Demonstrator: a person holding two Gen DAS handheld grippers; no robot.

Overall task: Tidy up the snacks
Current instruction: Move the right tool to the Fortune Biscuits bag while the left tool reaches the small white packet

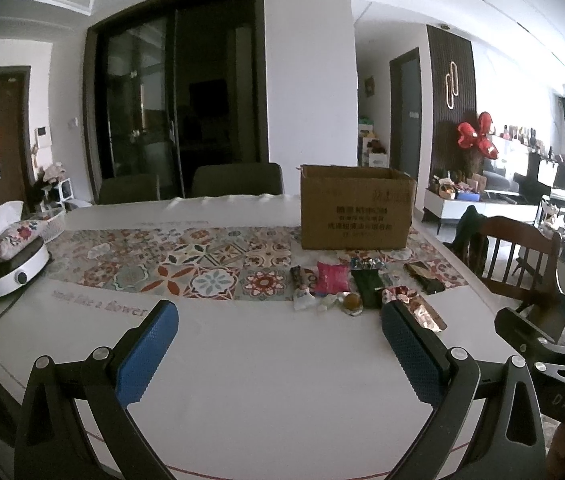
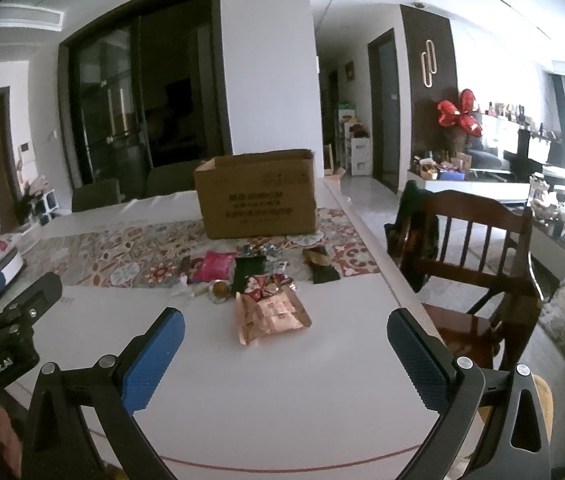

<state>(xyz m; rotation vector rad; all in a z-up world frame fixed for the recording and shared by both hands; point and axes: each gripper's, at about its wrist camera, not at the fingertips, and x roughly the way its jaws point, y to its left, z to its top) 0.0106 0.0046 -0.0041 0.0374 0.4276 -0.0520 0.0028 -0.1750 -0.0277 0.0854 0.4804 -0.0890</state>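
A dining room is opening onto a bright lounge, and a white table with a patterned tile runner is filling the lower part of both views. At about nine o'clock in the left wrist view a white round appliance is sitting on the table with a floral cushion lying on top, and a tissue box is standing just behind it. At about twelve o'clock from the snacks an open cardboard box is standing upright on the runner. The snacks are lying in a loose cluster just in front of the box: a pink packet, a dark green packet beside it, and a small round golden item near them. A copper foil pouch is lying nearest the grippers, at about six o'clock from the cluster. At three o'clock a wooden chair is standing beside the table.

The left gripper is hovering above the table with its blue pads spread wide, gripping nothing. The right gripper is likewise gaping wide and empty, with the copper pouch lying on the table ahead between its fingers.
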